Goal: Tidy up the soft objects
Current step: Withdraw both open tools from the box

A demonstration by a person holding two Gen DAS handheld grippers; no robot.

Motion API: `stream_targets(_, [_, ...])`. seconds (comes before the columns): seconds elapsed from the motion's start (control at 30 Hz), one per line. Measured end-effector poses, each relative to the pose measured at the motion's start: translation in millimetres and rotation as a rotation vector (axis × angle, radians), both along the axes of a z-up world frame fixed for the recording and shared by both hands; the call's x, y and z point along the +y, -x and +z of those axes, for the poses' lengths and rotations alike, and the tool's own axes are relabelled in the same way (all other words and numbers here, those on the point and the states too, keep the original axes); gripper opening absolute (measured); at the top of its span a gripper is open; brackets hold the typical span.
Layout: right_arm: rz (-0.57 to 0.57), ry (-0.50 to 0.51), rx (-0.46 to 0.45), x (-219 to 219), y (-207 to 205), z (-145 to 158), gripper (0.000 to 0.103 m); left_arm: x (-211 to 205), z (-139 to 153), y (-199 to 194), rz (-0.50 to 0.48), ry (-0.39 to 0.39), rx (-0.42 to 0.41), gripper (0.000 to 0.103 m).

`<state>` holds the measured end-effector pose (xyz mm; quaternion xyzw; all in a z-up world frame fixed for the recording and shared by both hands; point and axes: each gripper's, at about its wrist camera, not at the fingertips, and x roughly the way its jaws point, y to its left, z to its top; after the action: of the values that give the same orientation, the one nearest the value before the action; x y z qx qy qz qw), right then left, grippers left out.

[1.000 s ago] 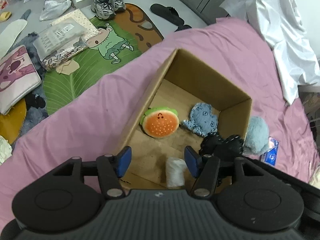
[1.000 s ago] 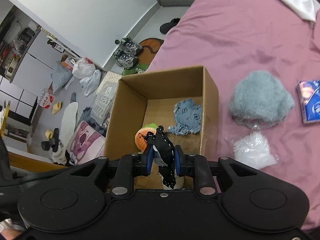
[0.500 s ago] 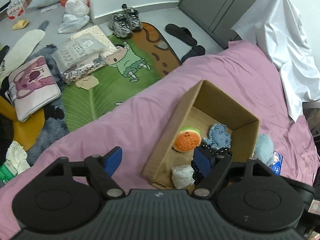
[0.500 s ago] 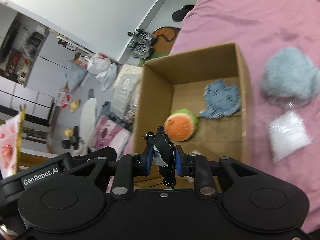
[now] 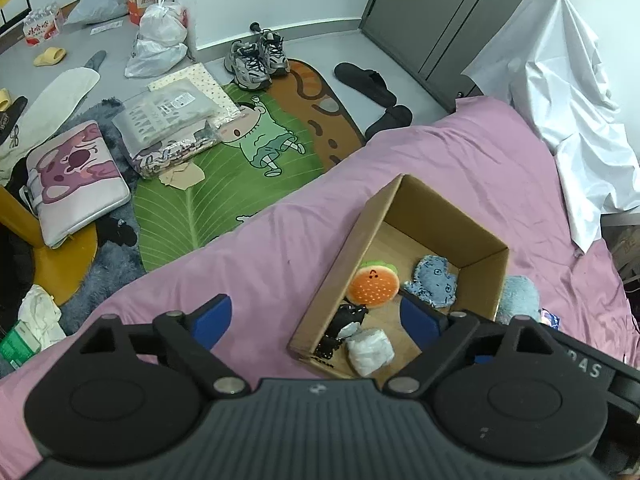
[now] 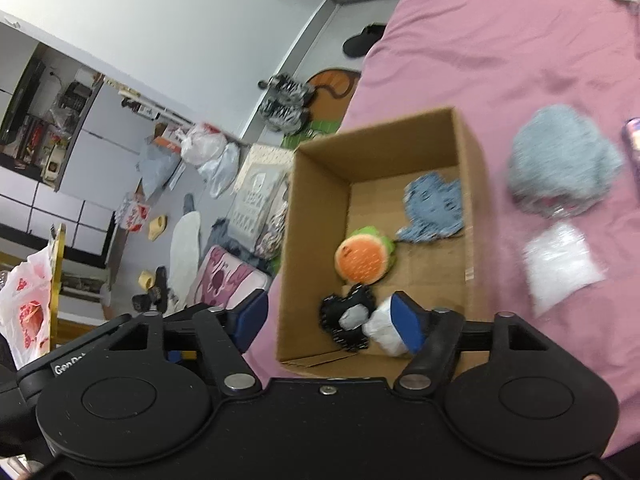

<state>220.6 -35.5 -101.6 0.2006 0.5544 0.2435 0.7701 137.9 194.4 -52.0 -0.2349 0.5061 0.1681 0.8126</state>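
An open cardboard box (image 5: 424,204) (image 6: 384,140) sits on the pink bed. Inside lie an orange burger plush (image 5: 373,288) (image 6: 363,256), a blue denim plush (image 5: 434,285) (image 6: 434,208), a white soft bundle (image 5: 370,350) (image 6: 382,326) and a black plush (image 5: 342,328) (image 6: 346,322). My right gripper (image 6: 332,326) is open and empty above the box's near end, over the black plush. My left gripper (image 5: 316,320) is open and empty, held above the box's near left corner. A fluffy grey-blue plush (image 6: 564,164) (image 5: 518,294) and a clear bag of white stuffing (image 6: 560,260) lie on the bed right of the box.
The pink bed (image 5: 240,264) drops off at its left edge to a floor with a green mat (image 5: 240,176), shoes (image 5: 256,60), bags and a cushion (image 5: 72,184). A white sheet (image 5: 568,92) hangs at the far right. A blue packet (image 6: 632,148) lies beside the grey plush.
My right gripper opened and let go of the black plush, which now lies in the box. My left gripper rose and pulled back from the box, jaws wider.
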Motion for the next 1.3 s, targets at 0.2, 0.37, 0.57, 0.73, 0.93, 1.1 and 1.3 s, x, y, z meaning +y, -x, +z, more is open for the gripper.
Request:
stream_targets(0.2, [-0.026, 0.036, -0.067, -24, 7, 14, 0.083, -13, 5, 2, -0.022, 0.012, -0.007, 0.095])
stream_targets(0.37, [-0.059, 0.039, -0.096, -49, 11, 22, 0.089, -32, 14, 4, -0.047, 0.007, -0.047, 0.102])
stream_targets(0.57, [-0.114, 0.047, -0.122, -81, 17, 27, 0.094, -59, 15, -3, -0.1, 0.008, -0.058, 0.102])
stream_targets(0.73, [-0.137, 0.041, -0.135, -110, 22, 27, 0.095, -84, 15, -8, -0.145, 0.02, -0.084, 0.102])
stream_targets(0.93, [-0.155, 0.049, -0.159, -139, 24, 29, 0.097, -117, 15, -14, -0.179, 0.018, -0.101, 0.102])
stream_targets(1.1, [-0.202, 0.065, -0.184, -164, 23, 28, 0.099, -137, 12, -20, -0.192, 0.026, -0.098, 0.102])
stream_targets(1.3, [-0.261, 0.044, -0.189, -196, 18, 18, 0.099, -158, 3, -25, -0.2, 0.033, -0.085, 0.102])
